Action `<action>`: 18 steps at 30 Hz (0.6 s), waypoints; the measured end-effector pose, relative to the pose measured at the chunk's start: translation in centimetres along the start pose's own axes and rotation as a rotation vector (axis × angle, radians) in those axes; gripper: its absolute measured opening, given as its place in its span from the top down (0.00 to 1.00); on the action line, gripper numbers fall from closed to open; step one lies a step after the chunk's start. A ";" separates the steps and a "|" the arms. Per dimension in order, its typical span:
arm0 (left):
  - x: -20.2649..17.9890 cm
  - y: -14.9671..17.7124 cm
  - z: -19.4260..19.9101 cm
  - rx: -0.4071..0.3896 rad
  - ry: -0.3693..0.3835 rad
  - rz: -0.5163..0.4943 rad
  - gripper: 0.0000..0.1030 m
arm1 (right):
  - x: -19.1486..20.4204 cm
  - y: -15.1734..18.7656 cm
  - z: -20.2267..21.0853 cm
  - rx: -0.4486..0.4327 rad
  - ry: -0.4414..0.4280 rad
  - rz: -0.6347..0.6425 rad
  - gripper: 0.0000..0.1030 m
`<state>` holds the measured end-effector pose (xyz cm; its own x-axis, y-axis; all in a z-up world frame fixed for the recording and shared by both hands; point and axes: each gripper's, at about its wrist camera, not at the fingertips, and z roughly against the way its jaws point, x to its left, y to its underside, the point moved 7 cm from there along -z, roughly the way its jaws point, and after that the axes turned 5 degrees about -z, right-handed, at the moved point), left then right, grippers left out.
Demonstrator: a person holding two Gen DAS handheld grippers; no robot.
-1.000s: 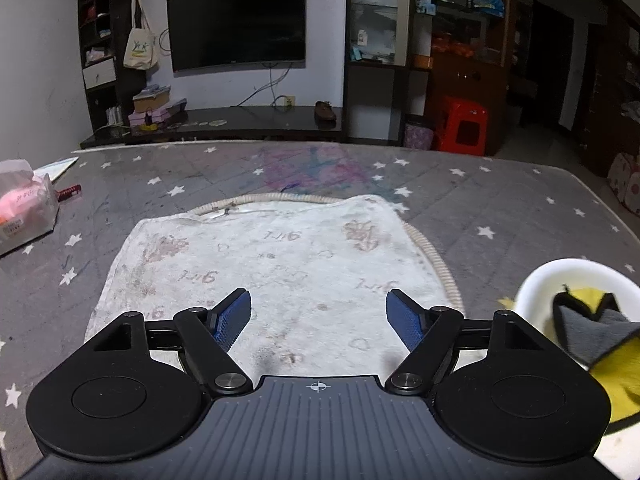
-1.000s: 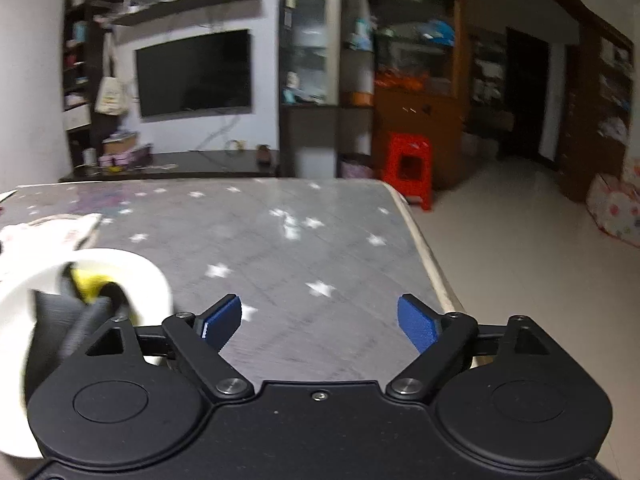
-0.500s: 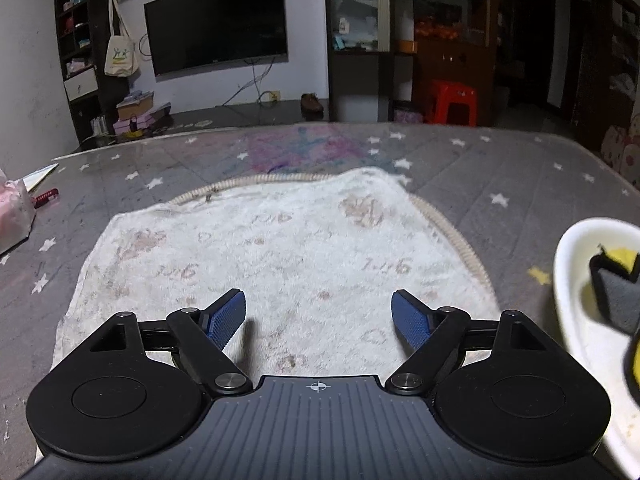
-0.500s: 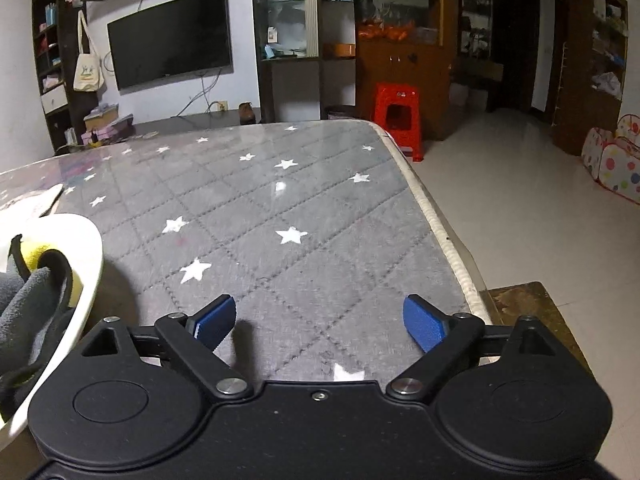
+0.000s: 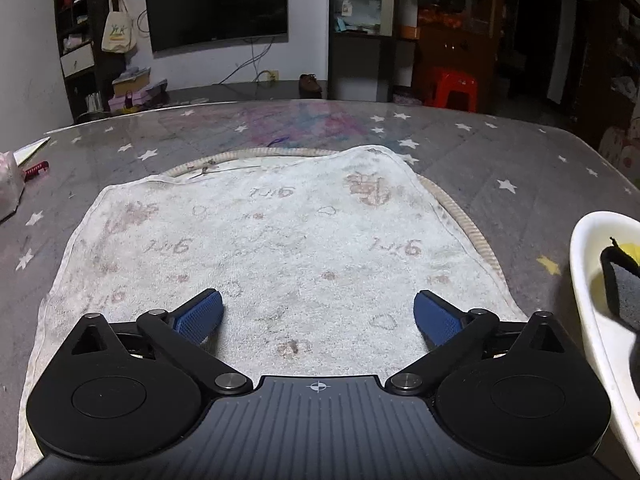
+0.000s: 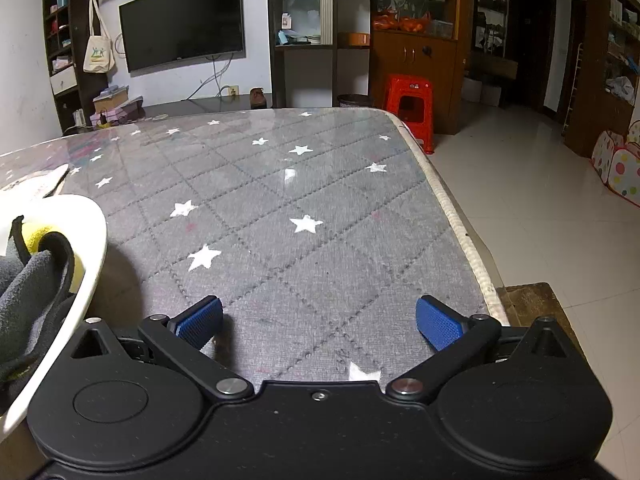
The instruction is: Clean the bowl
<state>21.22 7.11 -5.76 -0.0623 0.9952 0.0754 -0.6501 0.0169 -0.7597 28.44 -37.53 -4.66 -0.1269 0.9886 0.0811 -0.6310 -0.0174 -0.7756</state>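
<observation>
Now the left hand-held gripper (image 5: 318, 314) is spreading its jaws, nothing between them, over a stained white towel (image 5: 280, 248) only its view shows. The right hand-held gripper (image 6: 319, 322) is also opening empty over the starred surface (image 6: 320, 208); its view alone catches the floor. The bowl (image 6: 94, 248), cloth (image 6: 28, 292) inside, sits between them.

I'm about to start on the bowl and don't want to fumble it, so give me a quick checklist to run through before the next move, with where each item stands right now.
1. Left gripper free: ok, jaws opening, only the white towel under them.
2. Right gripper free: ok, jaws opening, only the star-patterned table cover beneath.
3. White bowl in view of both cameras: ok, at the right edge for the left camera, the left edge for the right.
4. Grey and yellow cloth available: ok, lying in the bowl.
5. Bowl lined up between either gripper's fingers: not ok, it sits off to the side of both.
6. Dirt inside the bowl: cannot tell, cloth covers most of it.
</observation>
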 end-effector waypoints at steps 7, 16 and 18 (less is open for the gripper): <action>-0.3 -0.1 0.0 0.000 0.001 0.001 0.00 | 0.0 0.4 -0.1 -0.002 -0.002 -0.002 0.00; -0.3 -0.1 0.0 0.000 0.001 0.002 0.00 | -0.7 -0.6 0.3 0.002 -0.006 -0.008 0.00; -0.3 -0.1 0.0 0.000 0.002 0.002 0.00 | -0.2 -0.4 0.0 -0.001 -0.004 -0.005 0.00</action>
<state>21.30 6.78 -5.75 -0.0624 0.9954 0.0730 -0.6497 0.0150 -0.7601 28.73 -37.71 -4.42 -0.1269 0.9880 0.0880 -0.6313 -0.0120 -0.7755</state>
